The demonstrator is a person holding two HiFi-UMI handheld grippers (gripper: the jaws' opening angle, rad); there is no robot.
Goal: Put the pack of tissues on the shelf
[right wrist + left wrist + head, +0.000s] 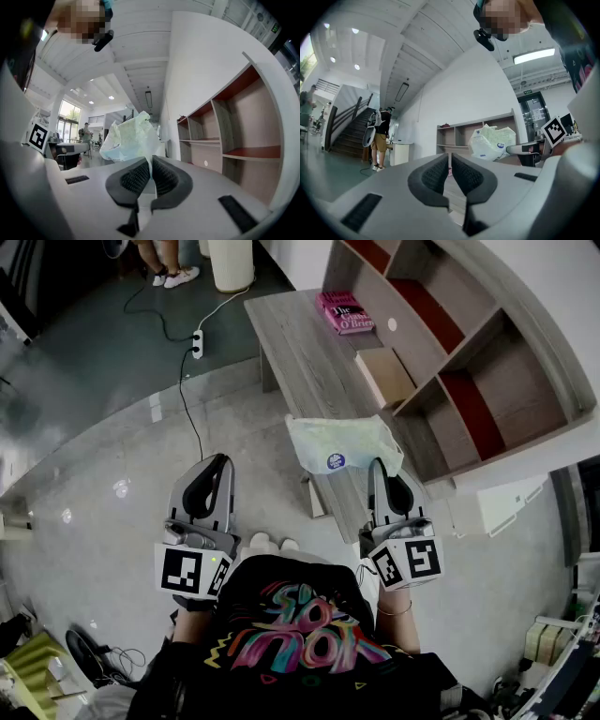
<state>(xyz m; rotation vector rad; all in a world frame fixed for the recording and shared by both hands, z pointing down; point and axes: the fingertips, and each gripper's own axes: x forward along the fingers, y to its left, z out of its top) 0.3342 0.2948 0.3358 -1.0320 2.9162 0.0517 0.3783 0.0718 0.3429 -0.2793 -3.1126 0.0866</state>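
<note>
Item 1, right gripper point(378, 466) point(151, 161): I have its jaws pressed together on a fold of thin wrapper. The marker cube sits at its rear, near my waist.

Item 2, pack of tissues point(338, 442) point(127, 136): a pale green and white soft pack with a round blue sticker. It is pinched by its near edge in the right gripper and sits over the near end of the table point(302, 357). I cannot tell whether it rests on the tabletop. It is not on the shelf.

Item 3, left gripper point(221, 462) point(450, 158): I see its pads closed to a thin slit with nothing between them. It is held over the floor to the left of the table, well apart from the pack.

Item 4, shelf point(412, 343) point(243, 117): an open grey wood unit with red boards, standing along the far side of the table.

Item 5, pink book point(345, 311): it lies flat at the far end of the table.

Item 6, tan flat box point(384, 376): it lies on the table against the shelf, between the book and the pack.

Item 7, power strip point(197, 341): it lies on the floor to the left of the table, with a black cable trailing from it.
</note>
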